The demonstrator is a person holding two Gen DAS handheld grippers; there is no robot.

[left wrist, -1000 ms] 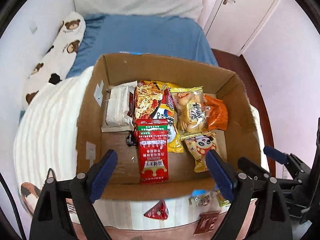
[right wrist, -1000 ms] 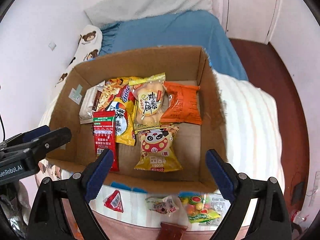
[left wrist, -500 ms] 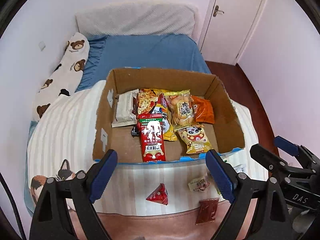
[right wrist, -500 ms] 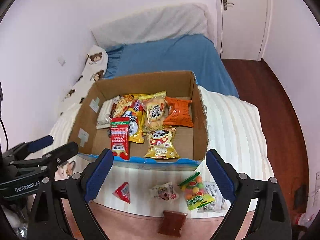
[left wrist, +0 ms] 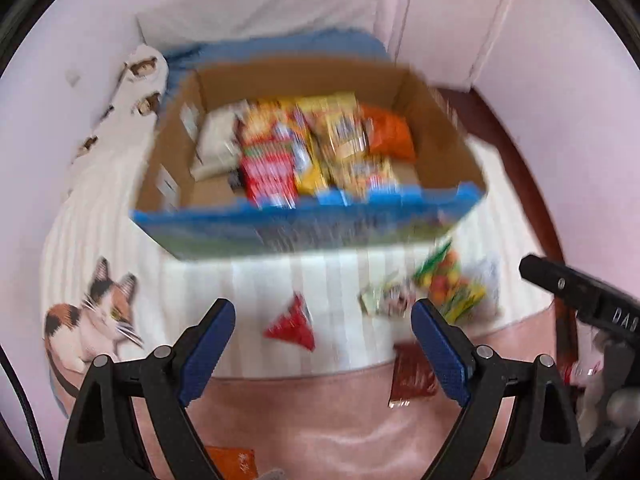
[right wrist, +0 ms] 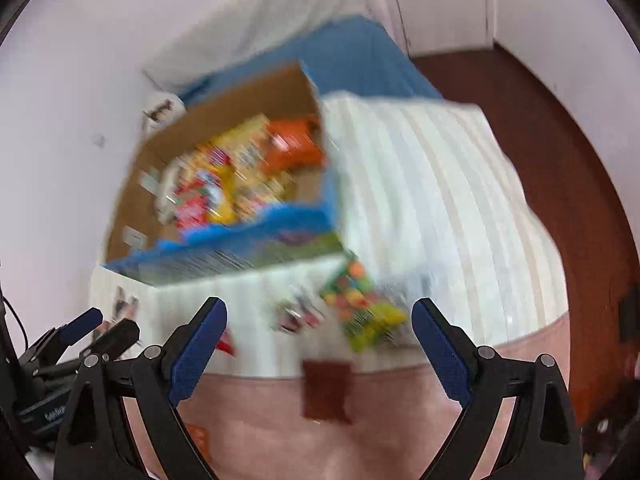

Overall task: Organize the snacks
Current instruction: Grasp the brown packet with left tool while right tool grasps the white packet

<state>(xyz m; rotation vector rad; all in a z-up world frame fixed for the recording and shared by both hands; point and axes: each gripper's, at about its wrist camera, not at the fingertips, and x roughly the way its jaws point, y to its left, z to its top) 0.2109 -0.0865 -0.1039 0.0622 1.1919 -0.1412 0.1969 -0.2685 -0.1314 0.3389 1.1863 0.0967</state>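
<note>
Both views are motion-blurred; fine print on the packets is unreadable.

Nearest: my left claw (left wrist: 322, 344) is spread wide, blue pads apart, nothing between them. My right claw (right wrist: 320, 340) is likewise spread wide and empty. Each claw shows at the edge of the other's view.

Just beyond the claws, a pink blanket (left wrist: 320, 412) covers the near edge of the bed. A dark brown packet (right wrist: 326, 390) lies on it, between my right claw's fingers as seen from that wrist. An orange packet (left wrist: 234, 458) lies at the very bottom of the left view, partly cut off.

Next, on the white striped cover (right wrist: 432, 184): a red triangular packet (left wrist: 292, 326), a small pale packet (left wrist: 386, 298) beside it, and a green-yellow candy bag (right wrist: 360, 308) with coloured sweets, touching or just beside a clear wrapper; blur prevents telling which. All of these lie outside the box, near its front wall. A cat print (left wrist: 92, 320) shows on the cover to the left.

Further: the cardboard box (left wrist: 440, 128), blue printed front wall, open top. Inside lie a white packet (left wrist: 216, 148) at left, a red packet (left wrist: 266, 172), yellow packets (left wrist: 316, 156) in the middle, and an orange bag (left wrist: 390, 134) at right, overlapping one another.

Farthest: blue sheet (right wrist: 360, 56), a pale pillow (left wrist: 256, 8), a bear-print cushion (left wrist: 132, 100) by the wall, a white door (left wrist: 452, 20).
</note>
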